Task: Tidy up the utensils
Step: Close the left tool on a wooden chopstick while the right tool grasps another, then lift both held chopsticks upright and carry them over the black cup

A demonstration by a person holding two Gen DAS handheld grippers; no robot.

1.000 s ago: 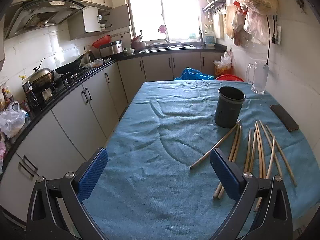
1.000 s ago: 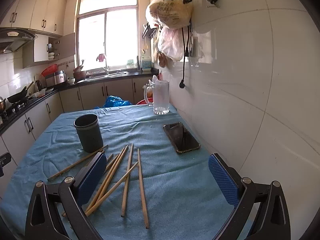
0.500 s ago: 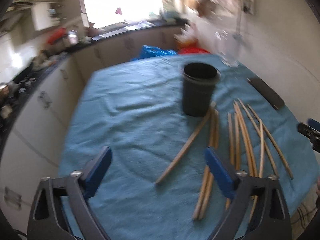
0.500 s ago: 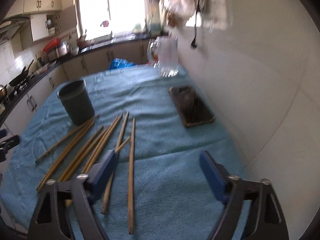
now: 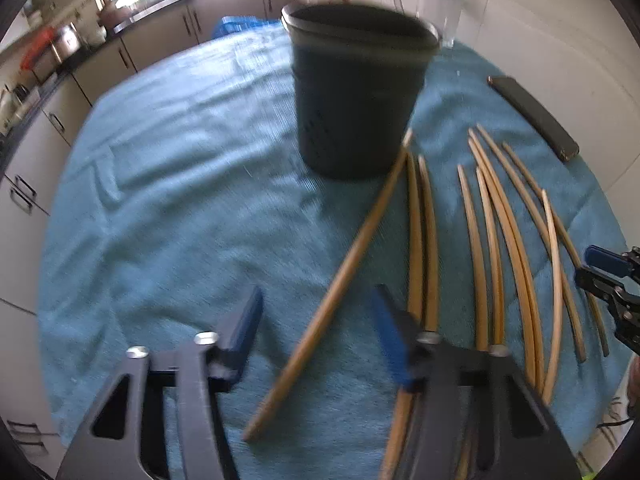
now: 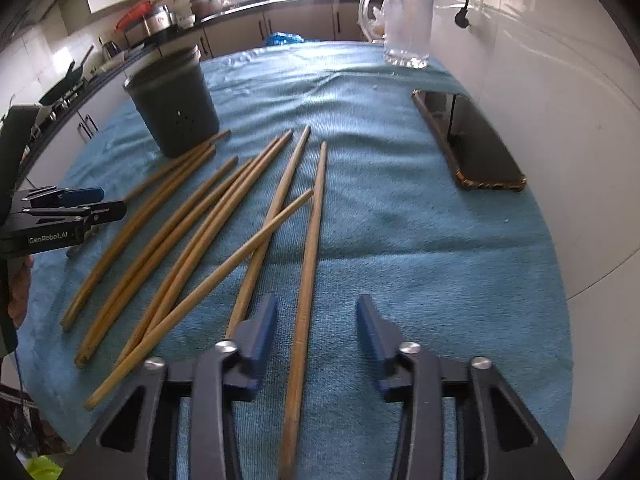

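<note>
1. Holder: dark round plastic utensil holder (image 5: 354, 92) stands upright on the blue terry tablecloth (image 5: 180, 184), small holes low on its wall. Inside can't be seen from either cam. Clear glass jug (image 6: 408, 28) stands at the far edge by the wall; contents unclear.
2. Wooden chopsticks (image 6: 200, 232) lie loose on the cloth in a fan, far tips near the holder's base, two crossing. Black flat phone (image 6: 468, 140) lies well apart, near the wall.
3. My left gripper (image 5: 316, 320) tilts steeply down over the cloth. My right gripper (image 6: 316, 328) tilts down likewise, at the fan's other side.
4. Left jaws have just been closing, now abt half-wide. Slanted leftmost chopstick (image 5: 340, 280) passes between the blue pads; no pad presses it.
5. Right jaws have also been closing, narrow-ish now. Rightmost straight chopstick (image 6: 310, 264) runs between the pads, nearer the left one, gap visible on both sides. Nothing gripped.
</note>
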